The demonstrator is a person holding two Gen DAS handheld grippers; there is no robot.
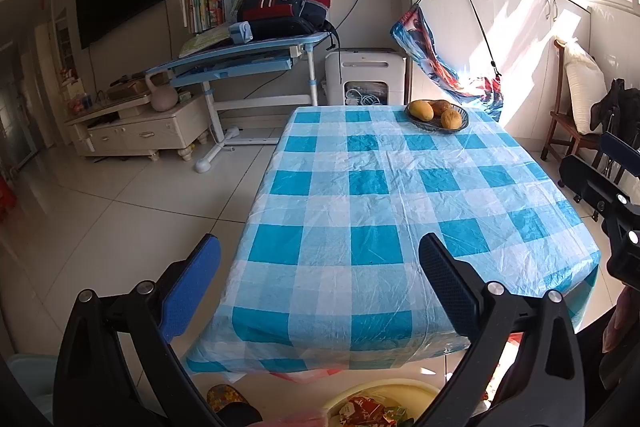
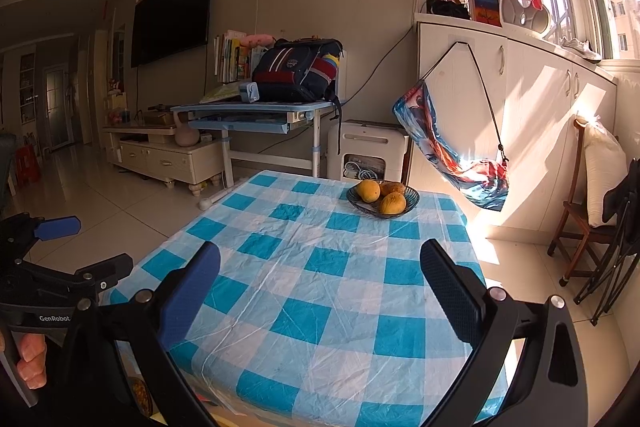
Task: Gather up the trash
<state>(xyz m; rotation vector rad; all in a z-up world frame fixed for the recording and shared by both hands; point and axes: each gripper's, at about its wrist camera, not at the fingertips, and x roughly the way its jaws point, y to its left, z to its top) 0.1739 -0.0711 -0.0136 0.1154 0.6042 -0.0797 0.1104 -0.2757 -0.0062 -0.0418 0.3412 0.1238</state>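
A table under a blue and white checked plastic cloth (image 1: 360,211) fills both views (image 2: 320,287). No loose trash shows on it. A pale yellow bin (image 1: 384,401) holding crumpled wrappers (image 1: 368,411) sits on the floor below the table's near edge, between my left fingers. My left gripper (image 1: 320,251) is open and empty above the near edge. My right gripper (image 2: 320,259) is open and empty above the table's near half. The left gripper also shows in the right wrist view (image 2: 60,227), and the right gripper at the left wrist view's right edge (image 1: 620,155).
A dark bowl of mangoes (image 1: 437,115) stands at the table's far end (image 2: 382,198). Beyond are a blue desk with a backpack (image 1: 288,7), a white appliance (image 1: 366,77), a TV cabinet (image 1: 140,131) and a wooden chair (image 2: 580,227) on the right. A patterned slipper (image 1: 226,397) lies by the bin.
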